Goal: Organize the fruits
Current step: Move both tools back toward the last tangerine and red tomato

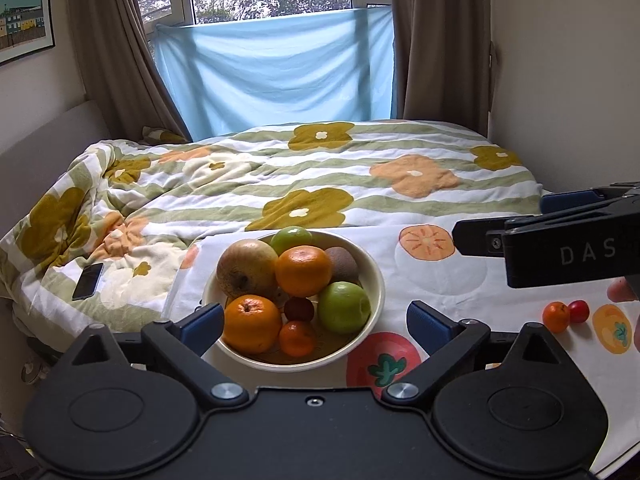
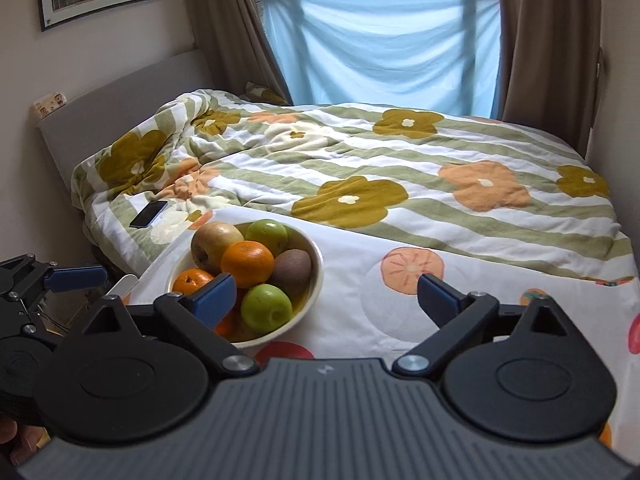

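A cream bowl (image 1: 376,280) on the fruit-print cloth holds a pear (image 1: 245,266), two oranges (image 1: 303,270), two green apples (image 1: 343,307), a kiwi (image 1: 343,265), a small tangerine (image 1: 297,338) and a small red fruit (image 1: 299,309). My left gripper (image 1: 316,322) is open and empty, its fingers on either side of the bowl's near rim. A small orange fruit (image 1: 556,316) and a small red fruit (image 1: 579,311) lie on the cloth to the right. My right gripper (image 2: 330,300) is open and empty, right of the bowl (image 2: 316,276); it also shows in the left wrist view (image 1: 520,220).
The cloth (image 2: 360,280) covers a table at the foot of a bed with a flowered duvet (image 1: 320,176). A black phone (image 1: 88,281) lies on the duvet to the left. Walls stand close on both sides, with curtains and a window behind.
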